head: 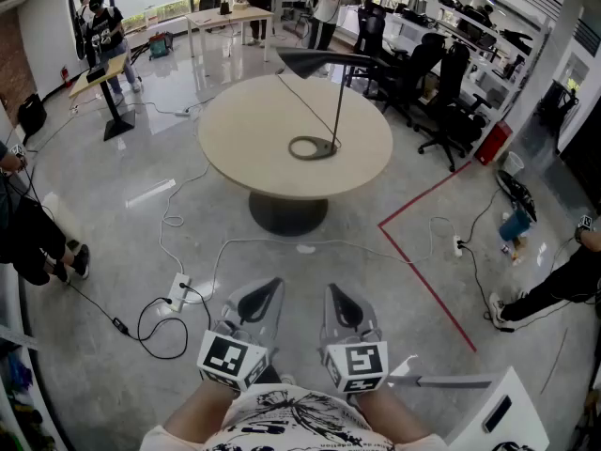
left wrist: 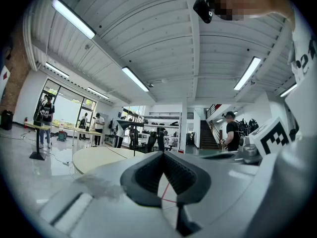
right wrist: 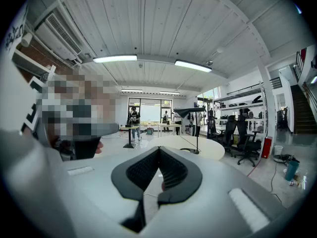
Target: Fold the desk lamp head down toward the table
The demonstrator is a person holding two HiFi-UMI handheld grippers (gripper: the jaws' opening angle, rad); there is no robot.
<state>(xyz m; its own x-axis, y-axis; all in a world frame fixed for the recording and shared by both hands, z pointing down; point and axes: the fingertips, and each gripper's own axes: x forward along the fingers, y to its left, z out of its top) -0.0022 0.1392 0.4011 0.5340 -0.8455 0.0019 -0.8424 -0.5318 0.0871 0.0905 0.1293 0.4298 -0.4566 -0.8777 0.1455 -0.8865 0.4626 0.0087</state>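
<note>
Jaws pinched together on nothing, the left gripper [head: 270, 284] and right gripper [head: 334, 290] face the desk lamp [head: 339, 101] well ahead, with the approach seemingly still to come.

Far beyond the fingers [head: 258, 301], the desk lamp [head: 339, 101] shows hinges too small to tell — the forearms [head: 394, 419] behind them run off-frame.

1. Desk lamp [head: 338, 101]: black, standing on round beige table [head: 244, 144], right of centre.
2. Ring base [head: 313, 147] flat on tabletop.
3. Thin stem upright.
4. Head [head: 319, 61] raised, level, reaching left from the stem top; not folded down.
</note>
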